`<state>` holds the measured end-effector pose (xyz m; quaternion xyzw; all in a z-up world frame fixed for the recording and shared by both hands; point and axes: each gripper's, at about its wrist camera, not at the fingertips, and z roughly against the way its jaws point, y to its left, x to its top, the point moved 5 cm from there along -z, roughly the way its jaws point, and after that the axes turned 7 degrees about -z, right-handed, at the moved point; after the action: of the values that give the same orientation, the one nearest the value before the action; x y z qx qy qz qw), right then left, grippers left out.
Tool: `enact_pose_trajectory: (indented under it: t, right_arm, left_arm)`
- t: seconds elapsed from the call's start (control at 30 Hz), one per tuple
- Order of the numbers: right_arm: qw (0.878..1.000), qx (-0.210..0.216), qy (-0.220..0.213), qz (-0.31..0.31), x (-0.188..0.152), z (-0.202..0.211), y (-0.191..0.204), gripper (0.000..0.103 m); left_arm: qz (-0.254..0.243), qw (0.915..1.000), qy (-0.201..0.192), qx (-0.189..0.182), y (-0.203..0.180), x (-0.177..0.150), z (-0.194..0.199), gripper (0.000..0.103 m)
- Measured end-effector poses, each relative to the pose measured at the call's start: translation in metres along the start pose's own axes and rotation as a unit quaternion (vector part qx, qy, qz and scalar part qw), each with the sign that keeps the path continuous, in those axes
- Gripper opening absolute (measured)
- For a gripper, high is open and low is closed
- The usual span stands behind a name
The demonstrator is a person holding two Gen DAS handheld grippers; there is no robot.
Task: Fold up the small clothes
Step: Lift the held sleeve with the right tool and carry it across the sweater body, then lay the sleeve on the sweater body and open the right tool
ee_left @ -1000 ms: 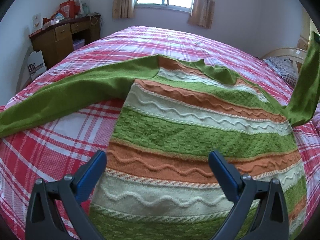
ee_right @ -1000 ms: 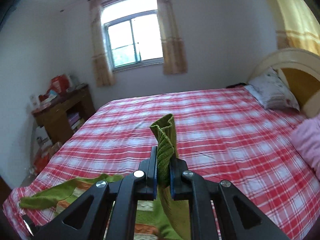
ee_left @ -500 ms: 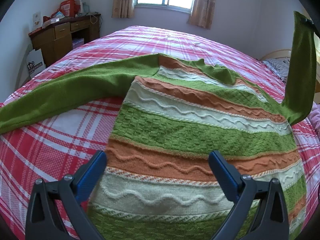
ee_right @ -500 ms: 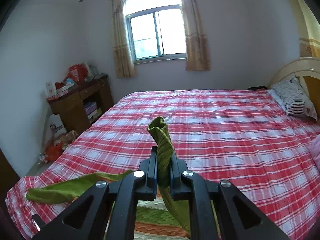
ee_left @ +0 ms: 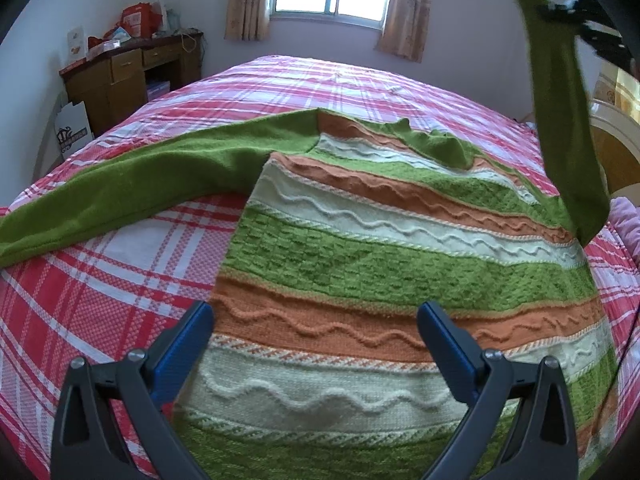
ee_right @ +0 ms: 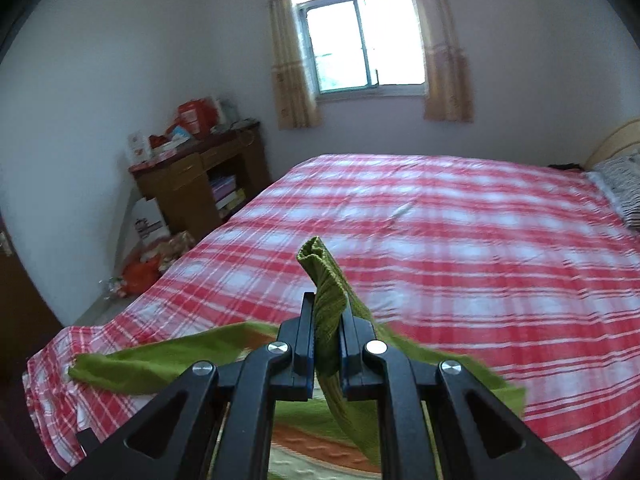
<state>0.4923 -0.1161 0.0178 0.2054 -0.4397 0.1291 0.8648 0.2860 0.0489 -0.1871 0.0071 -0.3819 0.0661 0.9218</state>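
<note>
Striped sweater (ee_left: 400,280) lies flat on the bed (ee_left: 100,300), unfolded. Right hand-held gripper (ee_right: 326,344) pinches one raised sleeve (ee_left: 564,120); left hand-held gripper (ee_left: 316,344) hovers wide, empty.

Bare plaid bed (ee_right: 460,240) is lying open across the far half up to the window-side edge, giving a claw free passage there. The striped sweater (ee_left: 380,272) is covering the near part, with one green sleeve (ee_left: 120,192) stretching toward the bed's left edge. The other sleeve (ee_left: 568,120) is hanging raised from the right claw (ee_right: 326,344), crossing the air above the right edge. A wooden desk (ee_right: 200,184) is standing beyond the far left corner, and a pillow (ee_right: 624,188) is lying by the headboard.
</note>
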Motion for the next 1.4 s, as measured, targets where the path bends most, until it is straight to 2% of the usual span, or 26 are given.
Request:
enact_pose_trajectory:
  t: [0.2, 0.37, 0.57, 0.63, 0.67, 0.7, 0.73, 0.77, 0.8, 0.83, 1.0, 1.13, 1.23, 1.27, 1.33, 1.4]
  right_arm:
    - [0.999, 0.019, 0.043, 0.013, -0.052, -0.061, 0.038, 0.008]
    - [0.996, 0.027, 0.087, 0.013, -0.097, -0.107, 0.051, 0.008]
    - [0.986, 0.067, 0.151, 0.004, -0.149, -0.145, 0.065, 0.008]
    - [0.981, 0.067, 0.180, 0.003, -0.162, -0.155, 0.066, 0.009]
    - [0.978, 0.070, 0.195, -0.010, -0.167, -0.159, 0.064, 0.013]
    - [0.976, 0.078, 0.203, -0.023, -0.170, -0.160, 0.062, 0.029]
    - [0.974, 0.085, 0.206, -0.038, -0.170, -0.156, 0.057, 0.039]
    - [0.974, 0.092, 0.202, -0.049, -0.169, -0.148, 0.051, 0.058]
    - [0.974, 0.097, 0.196, -0.055, -0.167, -0.139, 0.045, 0.062]
    - [0.976, 0.100, 0.187, -0.056, -0.165, -0.127, 0.037, 0.062]
    - [0.988, 0.050, 0.134, -0.058, -0.155, -0.070, -0.026, 0.062]
    - [0.993, -0.047, 0.090, -0.061, -0.148, -0.040, -0.090, 0.062]
    - [0.988, -0.098, 0.101, -0.070, -0.150, -0.044, -0.128, 0.062]
    - [0.984, -0.105, 0.116, -0.080, -0.156, -0.050, -0.136, 0.062]
    - [0.979, -0.091, 0.167, -0.079, -0.176, -0.066, -0.137, 0.063]
    - [0.984, -0.111, 0.142, -0.004, -0.183, -0.065, -0.116, 0.063]
  left_arm:
    - [-0.006, 1.0000, -0.003, 0.006, -0.002, -0.002, -0.001, 0.103]
    - [-0.012, 0.9997, -0.010, 0.020, -0.005, -0.005, -0.001, 0.103]
    - [-0.024, 0.9990, -0.011, 0.035, -0.008, -0.008, -0.001, 0.103]
    - [-0.033, 0.9986, -0.010, 0.041, -0.010, -0.008, -0.001, 0.103]
    - [-0.035, 0.9985, -0.009, 0.040, -0.011, -0.009, -0.001, 0.103]
    - [-0.034, 0.9987, -0.010, 0.036, -0.010, -0.008, -0.001, 0.103]
    - [-0.031, 0.9990, -0.010, 0.031, -0.010, -0.008, -0.001, 0.103]
    - [-0.030, 0.9992, -0.010, 0.027, -0.010, -0.009, 0.000, 0.103]
    - [-0.027, 0.9993, -0.010, 0.023, -0.009, -0.009, 0.000, 0.103]
    - [-0.027, 0.9994, -0.010, 0.019, -0.009, -0.008, 0.001, 0.103]
    - [-0.031, 0.9993, -0.001, -0.019, -0.010, -0.005, 0.003, 0.103]
    - [-0.031, 0.9989, 0.006, -0.036, -0.004, 0.014, 0.017, 0.103]
    - [-0.028, 0.9987, -0.005, -0.044, 0.001, 0.045, 0.032, 0.103]
    - [-0.025, 0.9988, -0.007, -0.041, 0.001, 0.055, 0.033, 0.103]
    - [-0.026, 0.9991, -0.003, -0.034, -0.003, 0.074, 0.031, 0.103]
    - [-0.030, 0.9991, 0.005, -0.028, -0.007, 0.086, 0.014, 0.103]
